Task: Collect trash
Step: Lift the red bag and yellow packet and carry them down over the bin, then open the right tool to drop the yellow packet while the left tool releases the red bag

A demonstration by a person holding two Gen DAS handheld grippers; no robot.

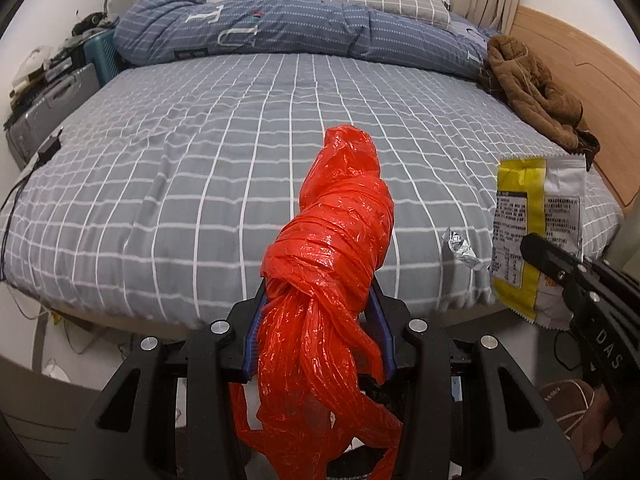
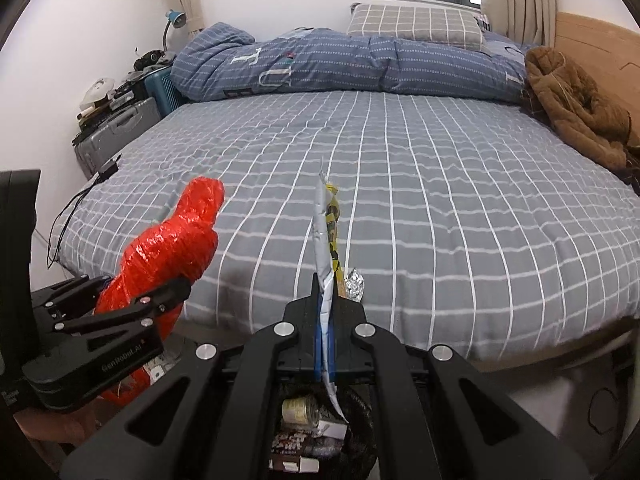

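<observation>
My left gripper (image 1: pixel 318 312) is shut on a knotted, rolled-up red plastic bag (image 1: pixel 340 232), which sticks out past its blue pads over the bed's near edge. That red bag (image 2: pixel 172 248) and the left gripper (image 2: pixel 132 292) show at the left of the right wrist view. My right gripper (image 2: pixel 325 300) is shut on a flat yellow and silver snack wrapper (image 2: pixel 329 240), seen edge-on. The same wrapper (image 1: pixel 536 236) faces the left wrist view at the right. A crumpled foil scrap (image 1: pixel 462 250) lies on the bed near the edge, also visible as foil scrap (image 2: pixel 355 283). Below the right gripper stands a dark bin (image 2: pixel 360 412) holding trash.
The bed (image 2: pixel 440 200) has a grey checked sheet. A blue quilt (image 1: pixel 280 28) and a pillow (image 2: pixel 416 24) lie at its far side, a brown coat (image 1: pixel 532 92) at the right. Suitcases (image 1: pixel 52 108) and clutter stand at the left, with a black cable (image 1: pixel 24 184). Slippers (image 1: pixel 572 404) are on the floor.
</observation>
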